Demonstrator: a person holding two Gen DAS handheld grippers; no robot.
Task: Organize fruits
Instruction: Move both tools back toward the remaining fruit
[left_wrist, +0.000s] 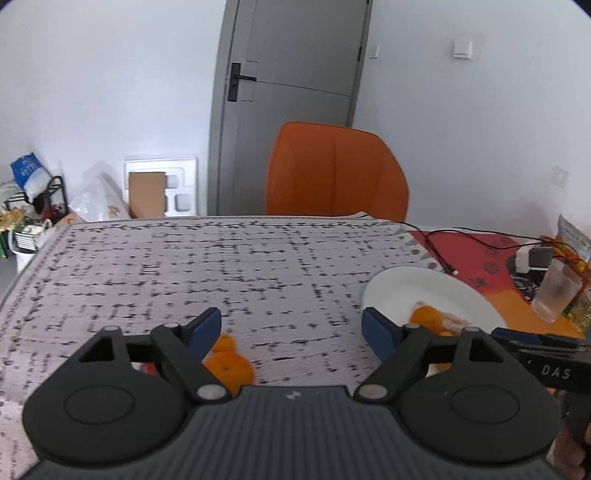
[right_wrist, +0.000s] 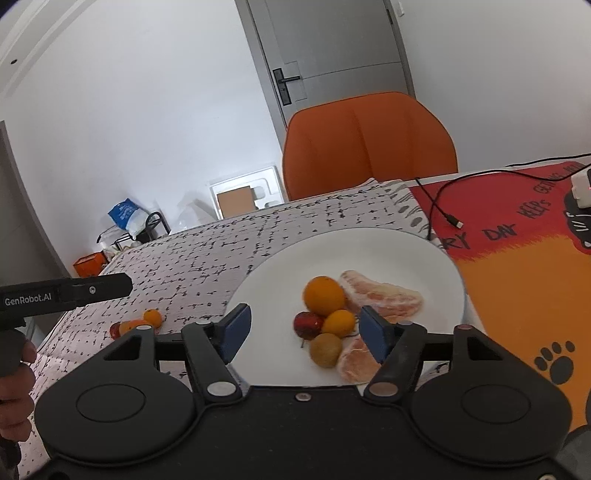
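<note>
On the white plate (right_wrist: 369, 251) a pomelo wedge (right_wrist: 384, 295) lies lengthwise, slanting down to the right, beside an orange (right_wrist: 323, 295). The fruit pile sits just ahead of the right gripper (right_wrist: 304, 328), jaws apart and empty. The left gripper (left_wrist: 291, 328) gapes too, with loose oranges (left_wrist: 229, 365) by its left finger.

At the left edge you read "GenRobot.AI" on the left gripper (right_wrist: 66, 291); upper right, the red-orange mat (right_wrist: 517, 236) shows "DAY KEEPS".
</note>
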